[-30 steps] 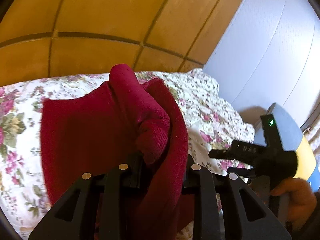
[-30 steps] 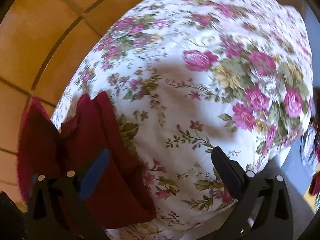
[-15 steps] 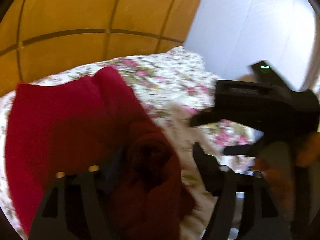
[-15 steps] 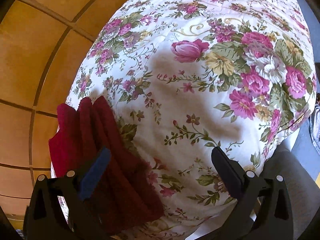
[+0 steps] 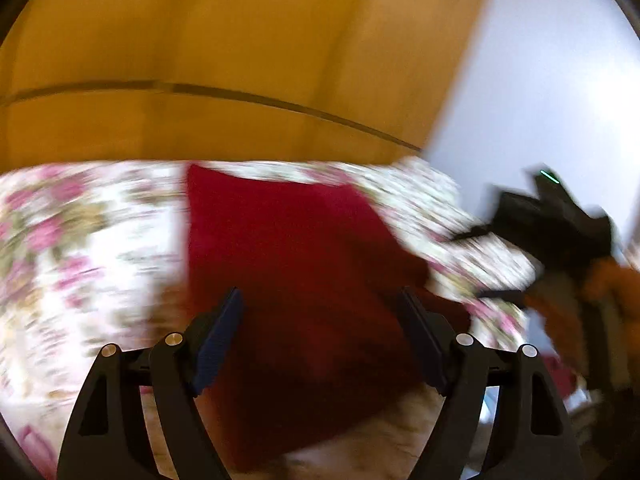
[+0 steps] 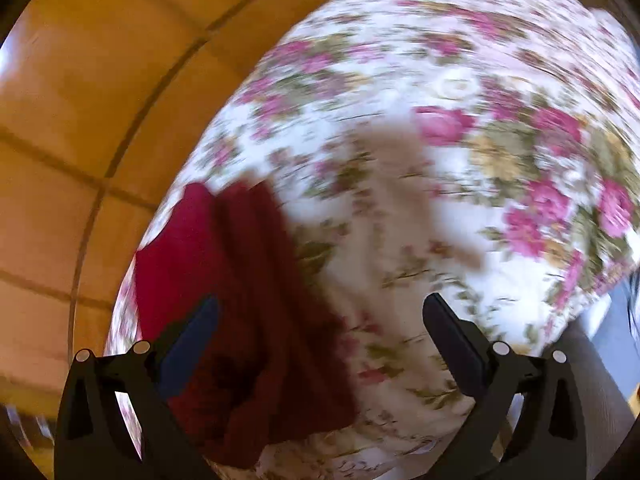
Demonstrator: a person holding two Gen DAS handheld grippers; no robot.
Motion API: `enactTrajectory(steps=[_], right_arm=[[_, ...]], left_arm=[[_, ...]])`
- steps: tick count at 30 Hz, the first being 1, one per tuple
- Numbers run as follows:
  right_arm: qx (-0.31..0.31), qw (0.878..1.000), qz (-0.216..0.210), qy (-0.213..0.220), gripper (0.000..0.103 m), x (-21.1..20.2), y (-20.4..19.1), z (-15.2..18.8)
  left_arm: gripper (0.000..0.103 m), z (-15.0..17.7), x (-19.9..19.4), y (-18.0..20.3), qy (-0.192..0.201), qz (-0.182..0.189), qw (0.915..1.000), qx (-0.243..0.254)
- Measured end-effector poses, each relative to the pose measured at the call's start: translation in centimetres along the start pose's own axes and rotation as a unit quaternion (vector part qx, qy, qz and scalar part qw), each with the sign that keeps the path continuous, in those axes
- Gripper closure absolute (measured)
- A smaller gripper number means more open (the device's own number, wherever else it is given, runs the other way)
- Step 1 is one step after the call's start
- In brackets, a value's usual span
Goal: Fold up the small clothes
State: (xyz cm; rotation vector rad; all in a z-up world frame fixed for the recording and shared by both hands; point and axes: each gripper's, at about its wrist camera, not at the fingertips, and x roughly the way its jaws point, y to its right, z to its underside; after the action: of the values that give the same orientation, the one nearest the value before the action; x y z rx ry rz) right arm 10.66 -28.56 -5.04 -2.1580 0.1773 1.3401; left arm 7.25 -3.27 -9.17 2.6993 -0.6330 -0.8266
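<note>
Folding: a release step by my reading; the red cloth [image 5: 296, 280] lies let go on the floral cover [image 5: 80, 264], the fold apparently laid down.
Left gripper [image 5: 320, 336]: jaws have just been opening and stand spread wide; the cloth shows between them but neither blue pad [image 5: 218, 340] presses on it.
Right gripper [image 6: 320, 340]: jaws spread wide, pinching nothing; only bare cover shows at their midpoint.
Cloth, left wrist view: a flat, roughly rectangular red panel on the cover, its near end running under and between the left jaws, its far edge short of the cover's far edge.
Cloth, right wrist view [image 6: 240, 300]: lies on the cover's left margin, near the wooden floor [image 6: 80, 120]; it passes behind the left-hand finger of the right gripper, with most of the jaw gap over cover to the cloth's right.
Other gripper seen: the right gripper [image 5: 552, 220] appears in the left wrist view beyond the cloth's right side, apart from it, hand [image 5: 612, 292] behind.
Blur: heavy in both views; seams and fold layers cannot be told.
Next move calls for: judging whether the panel is square; likely either smoothing it or gripping an edge for one more fold. The cover looks soft, so the pinch should take cloth only.
Risk: snagging the cover together with the cloth.
</note>
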Motion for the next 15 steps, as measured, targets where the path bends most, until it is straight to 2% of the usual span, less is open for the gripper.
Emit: enactTrajectory(steps=[2, 4, 9, 12, 15], right_arm=[[-0.031, 1.0, 0.001, -0.004, 0.002, 0.4, -1.3, 0.8], [-0.066, 0.998, 0.001, -0.011, 0.002, 0.9, -2.8, 1.8], [-0.146, 0.988, 0.019, -0.037, 0.002, 2.6, -5.4, 4.3], [-0.183, 0.979, 0.074, -0.046, 0.002, 3.9, -5.0, 4.7], [-0.151, 0.98, 0.129, -0.028, 0.002, 3.8, -1.8, 3.7]], left_arm=[[0.025, 0.0, 0.0, -2.6, -0.006, -0.046, 0.9983, -0.035], [0.025, 0.4, 0.4, -4.3, -0.015, -0.074, 0.9959, -0.049], [0.024, 1.3, 1.1, -4.5, -0.023, -0.079, 0.9961, -0.032], [0.024, 1.3, 1.5, -4.0, -0.029, -0.071, 0.9969, -0.019], [0.024, 1.2, 1.8, -3.9, -0.036, -0.057, 0.9976, -0.016]])
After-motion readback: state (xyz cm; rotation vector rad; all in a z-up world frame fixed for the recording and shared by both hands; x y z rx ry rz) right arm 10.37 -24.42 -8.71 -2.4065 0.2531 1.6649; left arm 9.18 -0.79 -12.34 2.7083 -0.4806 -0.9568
